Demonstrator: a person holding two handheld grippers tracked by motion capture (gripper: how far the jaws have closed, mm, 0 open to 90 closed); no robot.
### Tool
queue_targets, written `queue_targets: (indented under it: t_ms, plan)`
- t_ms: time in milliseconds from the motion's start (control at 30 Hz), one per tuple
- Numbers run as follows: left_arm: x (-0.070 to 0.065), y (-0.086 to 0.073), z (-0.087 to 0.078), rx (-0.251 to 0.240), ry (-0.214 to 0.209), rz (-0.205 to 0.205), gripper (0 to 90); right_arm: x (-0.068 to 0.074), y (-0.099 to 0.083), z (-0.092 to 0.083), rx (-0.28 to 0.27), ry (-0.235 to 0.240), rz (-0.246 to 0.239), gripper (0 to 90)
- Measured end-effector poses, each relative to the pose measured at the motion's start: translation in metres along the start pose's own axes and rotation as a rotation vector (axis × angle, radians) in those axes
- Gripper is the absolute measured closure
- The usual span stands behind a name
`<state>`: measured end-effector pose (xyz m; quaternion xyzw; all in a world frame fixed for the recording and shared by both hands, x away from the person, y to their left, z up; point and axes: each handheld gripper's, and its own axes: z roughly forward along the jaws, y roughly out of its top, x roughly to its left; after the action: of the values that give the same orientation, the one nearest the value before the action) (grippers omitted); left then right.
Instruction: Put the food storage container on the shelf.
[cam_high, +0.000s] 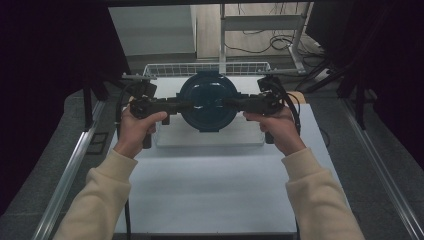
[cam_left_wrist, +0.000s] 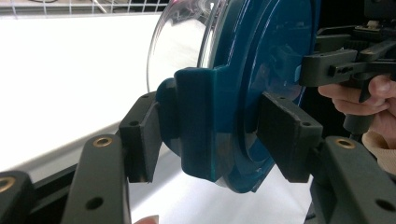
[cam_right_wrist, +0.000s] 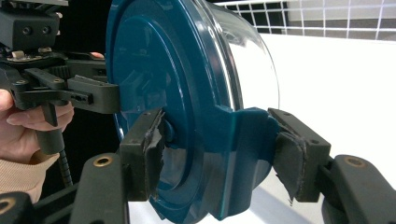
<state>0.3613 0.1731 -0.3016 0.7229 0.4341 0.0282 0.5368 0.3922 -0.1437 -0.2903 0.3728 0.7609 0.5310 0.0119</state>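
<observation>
A wire basket (cam_high: 206, 69) is seen at the table's (cam_high: 210, 195) far edge, just behind the lidded container (cam_high: 207, 101); a clear tray (cam_high: 210, 137) lies under it. Dark curtains and cables are seen around the table. The container, a clear bowl under a blue lid, is held above the table between both tools. The left gripper (cam_high: 186, 105) is clamped on the lid's left clip tab (cam_left_wrist: 196, 121), pads pressed both sides. The right gripper (cam_high: 229, 104) is clamped on the opposite tab (cam_right_wrist: 245, 154), jaws partly closed. The container's contents cannot be made out; the bowl's bottom is cut off in both gripper views.
</observation>
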Motion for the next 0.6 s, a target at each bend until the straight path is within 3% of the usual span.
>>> queue_targets:
  t_ms: [233, 367, 600]
  plan:
    - [0.011, 0.021, 0.003, 0.006, -0.002, -0.006, 42.0, -0.008, 0.022, 0.006, 0.008, -0.002, 0.015, 38.9]
    - [0.016, 0.025, 0.006, 0.007, -0.002, -0.016, 42.0, -0.014, 0.029, 0.011, 0.016, 0.001, 0.029, 38.9]
    - [0.035, 0.028, 0.021, 0.029, -0.015, -0.076, 41.8, -0.029, 0.034, 0.023, 0.046, -0.007, 0.063, 38.9]
